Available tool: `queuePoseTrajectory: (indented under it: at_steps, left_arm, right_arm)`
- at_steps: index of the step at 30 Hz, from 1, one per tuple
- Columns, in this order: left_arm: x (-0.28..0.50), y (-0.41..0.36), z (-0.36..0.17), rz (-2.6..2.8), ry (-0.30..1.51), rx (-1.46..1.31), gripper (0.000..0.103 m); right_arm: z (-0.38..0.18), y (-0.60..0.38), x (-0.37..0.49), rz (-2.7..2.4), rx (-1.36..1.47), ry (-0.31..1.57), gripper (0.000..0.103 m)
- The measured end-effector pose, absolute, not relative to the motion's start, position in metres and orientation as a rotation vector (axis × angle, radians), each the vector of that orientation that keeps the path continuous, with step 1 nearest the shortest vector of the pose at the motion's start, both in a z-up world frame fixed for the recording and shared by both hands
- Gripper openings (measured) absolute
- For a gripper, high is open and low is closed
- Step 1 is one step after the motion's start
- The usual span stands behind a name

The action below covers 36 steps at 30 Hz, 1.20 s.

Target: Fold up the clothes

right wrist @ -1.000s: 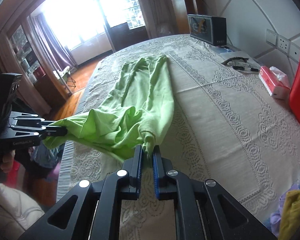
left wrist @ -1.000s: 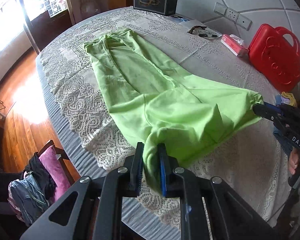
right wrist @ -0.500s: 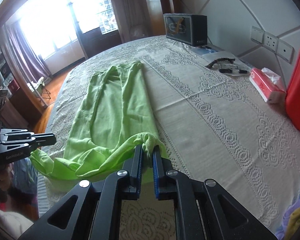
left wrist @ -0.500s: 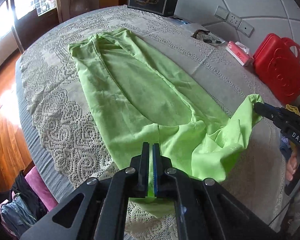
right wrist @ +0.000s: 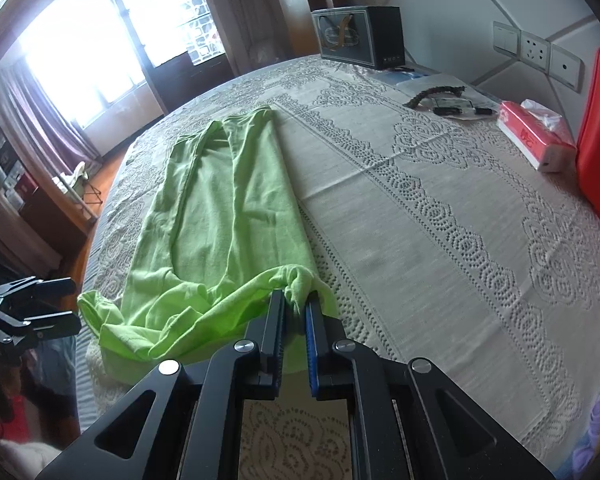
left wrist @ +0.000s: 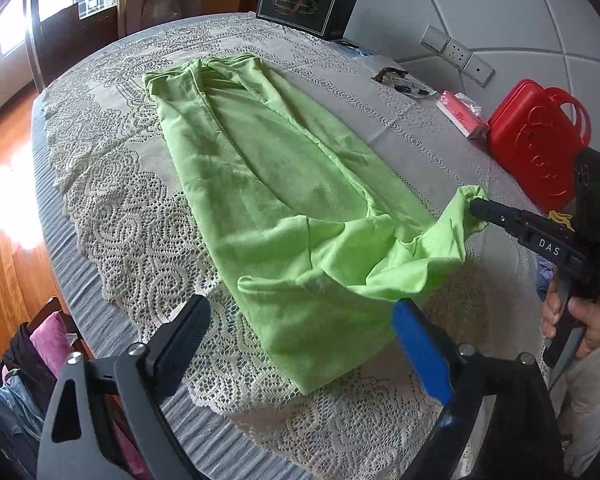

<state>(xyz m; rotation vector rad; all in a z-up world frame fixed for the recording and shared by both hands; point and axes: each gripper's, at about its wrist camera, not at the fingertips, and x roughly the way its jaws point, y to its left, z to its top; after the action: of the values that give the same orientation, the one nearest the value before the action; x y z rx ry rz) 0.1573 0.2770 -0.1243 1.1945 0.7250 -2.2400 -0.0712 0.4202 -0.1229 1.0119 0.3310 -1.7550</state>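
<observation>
A lime green garment (left wrist: 284, 184) lies lengthwise on the lace-covered bed (left wrist: 112, 208); it also shows in the right wrist view (right wrist: 220, 208). Its near end is folded over and bunched. My left gripper (left wrist: 300, 320) is open and empty, its fingers spread on either side of the garment's near corner. It shows at the left edge of the right wrist view (right wrist: 56, 304). My right gripper (right wrist: 296, 308) is shut on the garment's other near corner and holds it just above the bed. It also shows in the left wrist view (left wrist: 476, 208).
A red plastic case (left wrist: 536, 140), a tissue pack (left wrist: 460, 110), small items (left wrist: 404, 84) and a black box (left wrist: 308, 4) line the far side by the wall. Clothes on a chair (left wrist: 32, 360) stand beside the bed's near left edge.
My left gripper has opened and let go of the garment corner, which now lies on the bed. Both grippers moved forward along the bed, carrying the near end over.
</observation>
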Motion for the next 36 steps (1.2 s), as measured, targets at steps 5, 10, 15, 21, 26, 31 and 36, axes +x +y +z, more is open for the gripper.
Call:
queuePoseTrajectory:
  at_steps: [5,10,15,21,26,31,36]
  left_arm:
    - [0.158,0.279,-0.139,-2.205,0.711,1.178,0.093]
    - [0.147,0.273,-0.157,-2.194,0.709,1.165,0.092]
    - [0.136,0.271,-0.174,-2.225,0.791,1.216,0.021]
    - [0.14,0.283,-0.156,-2.237,0.721,1.174,0.009]
    - [0.151,0.277,-0.103,-2.26,0.649,1.053,0.009]
    - [0.151,0.242,-0.063,-2.249,0.596,0.962,0.005]
    - [0.137,0.169,-0.059,-2.222,0.599,0.942,0.004]
  right_arm:
    - [-0.124,0.43,-0.072,-1.736,1.001,0.322,0.01]
    - [-0.126,0.436,-0.072,-1.729,1.002,0.311,0.01]
    - [-0.13,0.44,-0.071,-1.724,1.004,0.311,0.01]
    - [-0.135,0.443,-0.068,-1.729,1.002,0.329,0.01]
    - [-0.118,0.441,-0.064,-1.75,0.935,0.337,0.01]
    - [-0.084,0.4,-0.068,-1.75,0.829,0.336,0.01]
    - [-0.06,0.33,-0.086,-1.752,0.767,0.311,0.01]
